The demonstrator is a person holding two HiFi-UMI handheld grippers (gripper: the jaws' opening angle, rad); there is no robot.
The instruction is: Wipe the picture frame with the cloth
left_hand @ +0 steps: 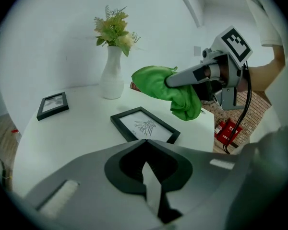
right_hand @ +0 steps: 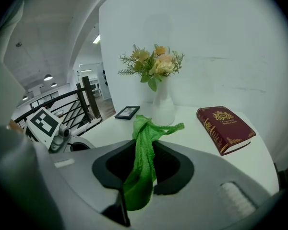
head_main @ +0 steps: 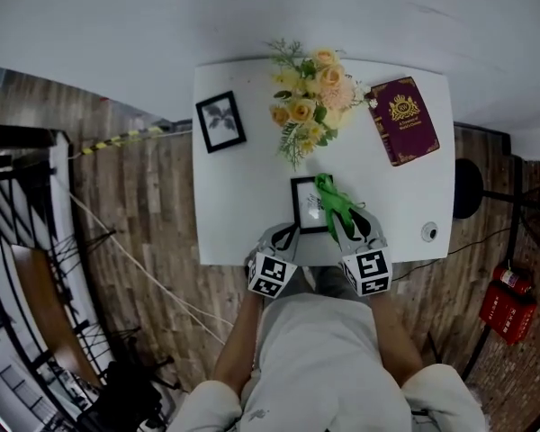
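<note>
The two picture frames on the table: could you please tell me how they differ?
The near frame lies at the front edge of the table; the far frame lies at its back left corner. In the head view the green cloth overlaps the near frame's right side; nothing covers the far frame. Both are black-rimmed and lie flat.
</note>
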